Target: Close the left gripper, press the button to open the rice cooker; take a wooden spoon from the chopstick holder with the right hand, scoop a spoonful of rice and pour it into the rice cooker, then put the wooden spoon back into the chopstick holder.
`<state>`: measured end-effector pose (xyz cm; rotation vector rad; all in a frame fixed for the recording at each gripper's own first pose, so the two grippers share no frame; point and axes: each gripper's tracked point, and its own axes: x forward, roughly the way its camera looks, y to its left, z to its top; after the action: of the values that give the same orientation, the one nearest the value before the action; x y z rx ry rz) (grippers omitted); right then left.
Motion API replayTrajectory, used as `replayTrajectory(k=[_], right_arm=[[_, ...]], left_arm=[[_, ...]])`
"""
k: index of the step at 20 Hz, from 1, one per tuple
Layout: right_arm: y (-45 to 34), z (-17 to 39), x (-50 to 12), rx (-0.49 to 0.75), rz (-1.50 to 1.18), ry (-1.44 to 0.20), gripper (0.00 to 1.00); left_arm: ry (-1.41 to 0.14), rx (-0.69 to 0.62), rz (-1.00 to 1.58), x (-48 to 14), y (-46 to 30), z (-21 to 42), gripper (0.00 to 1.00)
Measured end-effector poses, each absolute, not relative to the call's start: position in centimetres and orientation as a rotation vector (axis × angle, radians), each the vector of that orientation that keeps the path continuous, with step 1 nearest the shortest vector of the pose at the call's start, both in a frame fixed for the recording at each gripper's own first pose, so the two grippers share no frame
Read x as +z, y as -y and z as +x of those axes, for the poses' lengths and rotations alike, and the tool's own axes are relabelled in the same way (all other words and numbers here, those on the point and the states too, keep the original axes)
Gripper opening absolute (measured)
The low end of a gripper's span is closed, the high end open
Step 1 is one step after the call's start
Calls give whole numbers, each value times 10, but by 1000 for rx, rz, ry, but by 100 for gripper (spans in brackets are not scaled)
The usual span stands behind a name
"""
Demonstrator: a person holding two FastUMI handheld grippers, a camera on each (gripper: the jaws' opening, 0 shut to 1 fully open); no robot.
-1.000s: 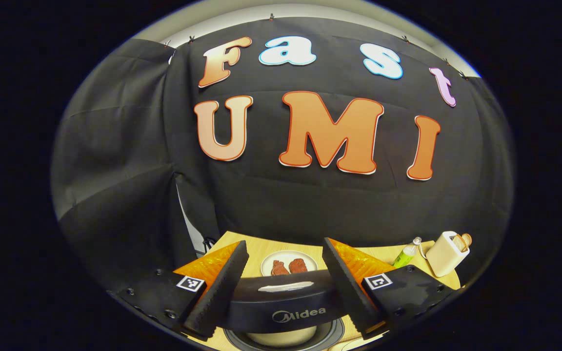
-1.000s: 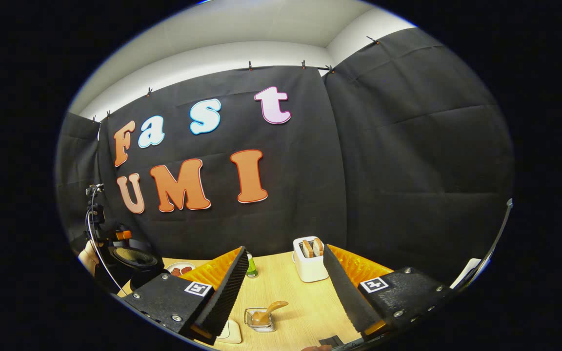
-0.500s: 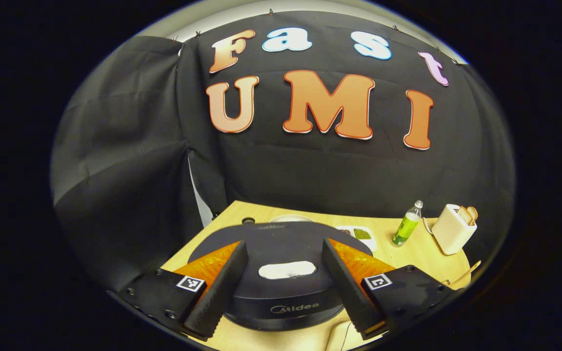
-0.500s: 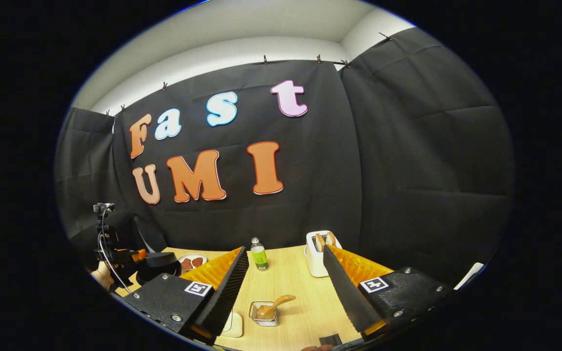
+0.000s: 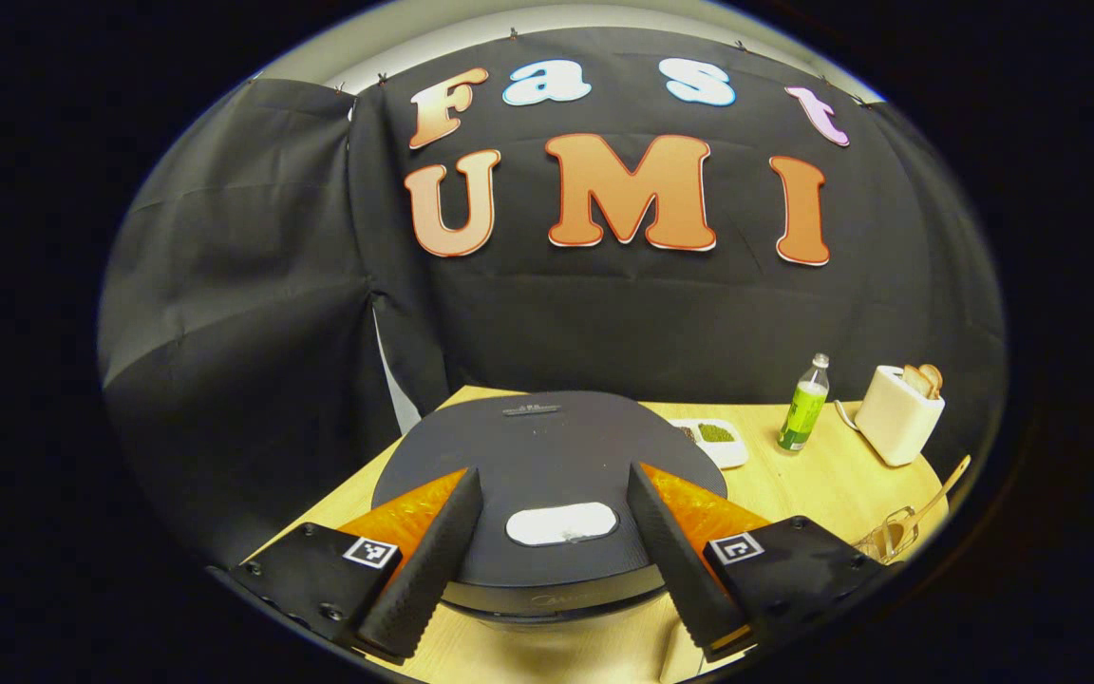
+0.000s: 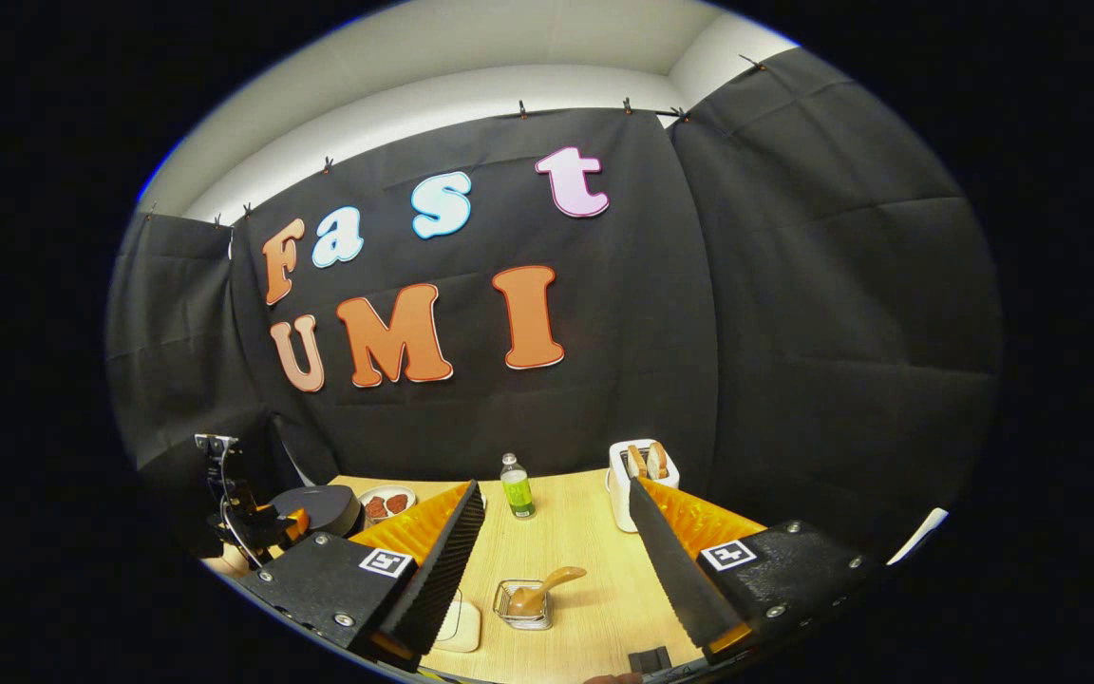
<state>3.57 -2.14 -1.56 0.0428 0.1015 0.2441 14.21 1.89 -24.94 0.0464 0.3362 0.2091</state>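
The dark round rice cooker stands with its lid down. Its pale oblong button lies between the fingers of my open left gripper, which hovers over the lid's front; contact is unclear. My right gripper is open and holds nothing above the wooden table. Ahead of it a wire chopstick holder holds the wooden spoon, handle leaning right. The holder and spoon handle show in the left gripper view at the right edge. The cooker and left gripper sit far left in the right gripper view.
A green bottle and a white toaster with bread stand at the table's back. A plate with red pieces lies beside the cooker. A white tray lies behind the cooker. A pale square dish sits by my right gripper's left finger.
The cooker lid, raised a second ago with the inner pot showing, has come down and is shut. My left gripper rose over it. The right gripper view tilted slightly; both stayed open.
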Motion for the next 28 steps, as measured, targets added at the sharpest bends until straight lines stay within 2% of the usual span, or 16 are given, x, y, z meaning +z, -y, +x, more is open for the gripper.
replayTrajectory(k=[1, 3, 6, 7, 14, 17, 18, 20, 22, 23, 24, 25, 28], right_arm=[[20, 36, -17, 247, 45, -106, 95], [20, 36, -18, 249, 47, -108, 95], [19, 38, -21, 249, 57, -115, 95], [17, 37, -22, 253, 65, -119, 95], [20, 37, -28, 240, 52, -120, 95], [24, 38, -24, 235, 54, -112, 95], [25, 40, -22, 231, 54, -105, 95], [28, 43, -18, 227, 55, -95, 95], [30, 46, -15, 225, 46, -86, 95], [31, 48, -13, 222, 38, -80, 95], [33, 49, -10, 221, 32, -73, 95], [33, 51, -7, 222, 27, -66, 95], [31, 52, 6, 228, 13, -43, 95]], left_arm=[[-373, 210, 52, -261, -18, 138, 100], [-320, 212, 59, -248, -20, 141, 100], [-322, 193, 51, -261, -19, 140, 100], [-359, 186, 41, -269, -19, 135, 99], [-298, 181, 69, -260, -20, 140, 100], [-355, 176, 82, -255, -23, 136, 100], [-360, 181, 91, -248, -25, 133, 97], [-331, 169, 97, -219, -24, 135, 99], [-296, 177, 94, -184, -28, 134, 97], [-279, 172, 80, -166, -27, 133, 100], [-258, 160, 61, -146, -23, 132, 97], [-243, 150, 40, -126, -19, 130, 100], [-197, 127, 21, -62, -13, 114, 97]])
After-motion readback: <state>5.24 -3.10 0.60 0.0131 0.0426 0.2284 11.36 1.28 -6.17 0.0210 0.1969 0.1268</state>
